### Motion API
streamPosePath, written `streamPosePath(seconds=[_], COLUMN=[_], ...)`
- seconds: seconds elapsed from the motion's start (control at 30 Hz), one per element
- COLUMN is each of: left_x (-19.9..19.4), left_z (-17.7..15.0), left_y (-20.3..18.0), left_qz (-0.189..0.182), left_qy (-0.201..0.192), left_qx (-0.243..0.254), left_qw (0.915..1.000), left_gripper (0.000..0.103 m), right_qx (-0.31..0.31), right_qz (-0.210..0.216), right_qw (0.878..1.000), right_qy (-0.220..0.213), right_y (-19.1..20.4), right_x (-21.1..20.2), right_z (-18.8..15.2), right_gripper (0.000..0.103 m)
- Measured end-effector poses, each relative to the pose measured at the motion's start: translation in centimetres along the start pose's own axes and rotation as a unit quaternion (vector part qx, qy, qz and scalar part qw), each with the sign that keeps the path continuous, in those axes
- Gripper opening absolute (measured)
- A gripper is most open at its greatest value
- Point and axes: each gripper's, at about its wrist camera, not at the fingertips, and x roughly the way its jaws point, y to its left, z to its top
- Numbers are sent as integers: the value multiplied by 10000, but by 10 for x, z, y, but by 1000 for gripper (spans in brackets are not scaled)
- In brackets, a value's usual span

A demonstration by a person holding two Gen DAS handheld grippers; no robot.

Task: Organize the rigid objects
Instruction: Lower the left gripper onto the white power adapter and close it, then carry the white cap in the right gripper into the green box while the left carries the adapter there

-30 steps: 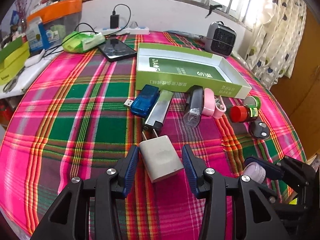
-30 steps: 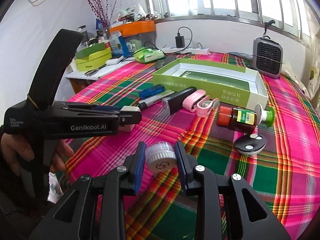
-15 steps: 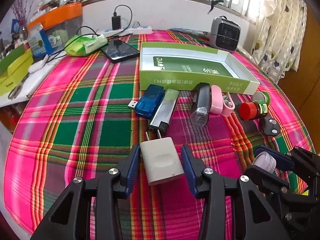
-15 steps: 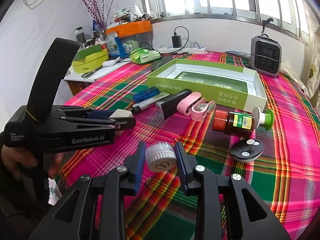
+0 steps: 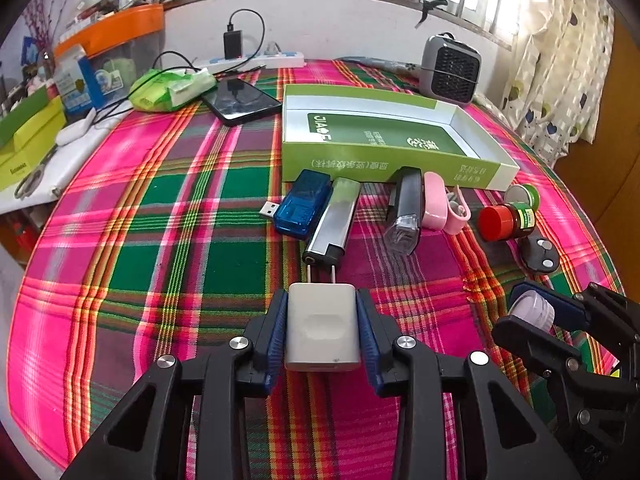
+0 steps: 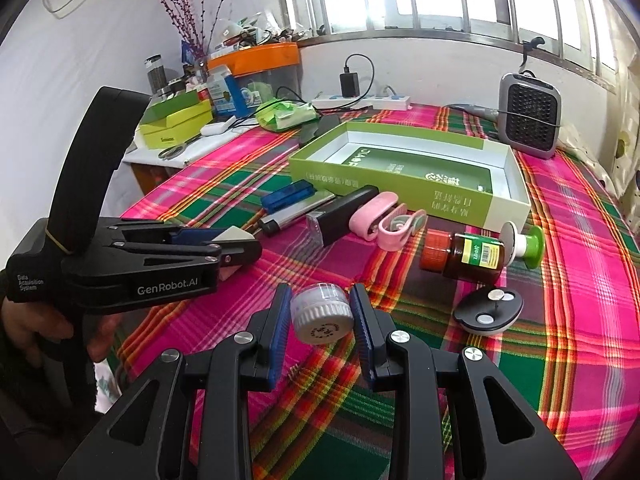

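Left gripper [image 5: 322,330] clamped on white charger [image 5: 322,326] | right gripper [image 6: 322,316] squeezing round jar [image 6: 323,312], could roll free | green box [image 5: 384,168] upper centre, rim may snag prongs

1. A plaid cloth [image 5: 168,216] of pink, green and red covers the table.
2. A small grey fan heater [image 5: 450,68] stands at the far edge, under the barred window.
3. A white power strip [image 6: 362,101] lies along the wall, a black charger [image 5: 233,45] plugged into it.
4. A dotted curtain [image 5: 560,60] hangs at the right.
5. Scissors [image 6: 172,152] lie on the side shelf.
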Motion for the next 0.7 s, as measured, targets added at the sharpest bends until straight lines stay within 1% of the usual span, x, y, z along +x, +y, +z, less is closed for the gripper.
streamPosePath(seconds=[0.33, 0.53, 0.7], left_x=[-15, -28, -32], left_z=[10, 25, 44], left_y=[0, 2, 3], left_qz=[-99, -199, -276], left_qy=[-162, -362, -492], left_qx=[52, 64, 70], left_qw=[9998, 9991, 9984], left_gripper=[32, 32, 32], right_qx=[103, 59, 44], right_qz=[-82, -231, -338], right_qw=[9998, 9992, 9984], right_qy=[-132, -317, -450], right_y=[-4, -7, -15], right_x=[-6, -13, -16], right_z=[11, 26, 45], right_gripper=[31, 31, 31])
